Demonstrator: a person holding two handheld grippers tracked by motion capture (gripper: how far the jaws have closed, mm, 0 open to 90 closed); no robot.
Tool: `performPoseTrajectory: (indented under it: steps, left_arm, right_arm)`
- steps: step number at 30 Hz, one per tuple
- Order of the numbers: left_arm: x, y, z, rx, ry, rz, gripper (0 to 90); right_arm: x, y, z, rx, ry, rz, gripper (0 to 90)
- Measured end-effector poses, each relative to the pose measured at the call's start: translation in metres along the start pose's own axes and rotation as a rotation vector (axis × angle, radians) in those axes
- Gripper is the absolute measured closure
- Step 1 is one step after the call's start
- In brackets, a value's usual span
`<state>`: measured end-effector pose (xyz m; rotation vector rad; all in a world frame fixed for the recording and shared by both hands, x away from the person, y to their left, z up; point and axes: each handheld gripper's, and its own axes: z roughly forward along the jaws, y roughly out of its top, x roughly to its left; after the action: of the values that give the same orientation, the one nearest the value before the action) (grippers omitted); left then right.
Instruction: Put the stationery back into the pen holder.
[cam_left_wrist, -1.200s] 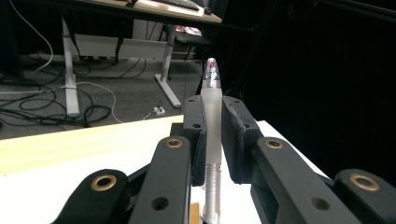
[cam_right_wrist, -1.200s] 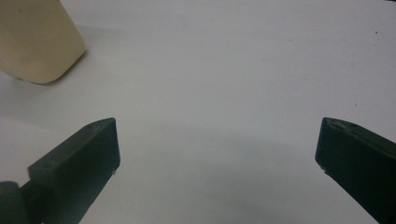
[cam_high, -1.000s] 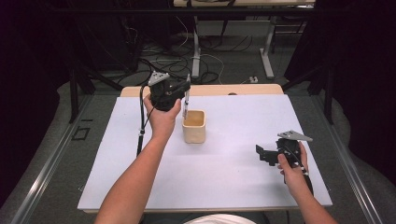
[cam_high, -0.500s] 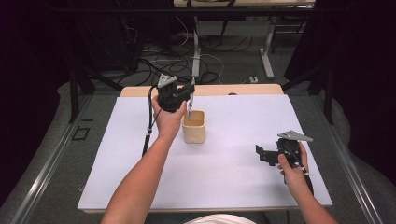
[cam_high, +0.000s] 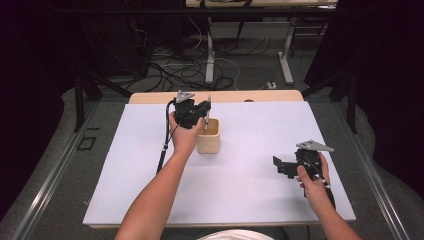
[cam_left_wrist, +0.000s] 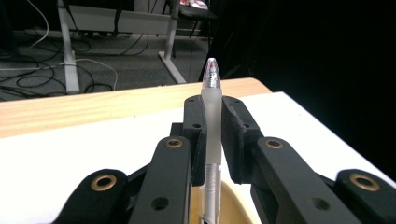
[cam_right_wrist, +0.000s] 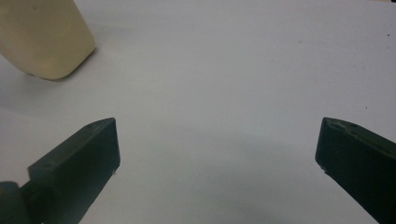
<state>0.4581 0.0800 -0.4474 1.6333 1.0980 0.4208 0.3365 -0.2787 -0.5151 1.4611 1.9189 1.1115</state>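
White table cover (cam_high: 250, 190) lies bare under my right gripper (cam_right_wrist: 217, 154), its jaws spread wide, with the beige cup (cam_right_wrist: 42, 37) well beyond them. My left gripper (cam_left_wrist: 212, 126) clamps an upright pen (cam_left_wrist: 211, 116) whose lower end dips into that cup.

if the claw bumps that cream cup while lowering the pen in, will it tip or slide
The cup looks small and light, so it would probably slide on the smooth white table. It stands taller than wide, so a knock at the rim might tip it.

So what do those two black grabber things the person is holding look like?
Each one is black plastic. The left gripper and the right gripper both carry a grey three-cornered plate on top and trail a black cable. The jaws are flat black bars with brass-coloured rivets. The forearms are bare, no sleeves.
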Motion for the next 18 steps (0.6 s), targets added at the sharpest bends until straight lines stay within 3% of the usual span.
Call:
performPoseTrajectory:
  steps: [10,18]
  left_arm:
    - [0.005,-0.013,0.001,0.006,0.011,-0.018,80.6]
    - [0.006,-0.013,0.0,0.011,0.014,-0.018,80.4]
  right_arm:
    - [0.001,0.0,0.0,0.0,0.008,-0.005,0.0]
    - [0.0,0.0,0.001,0.0,0.008,-0.01,0.0]
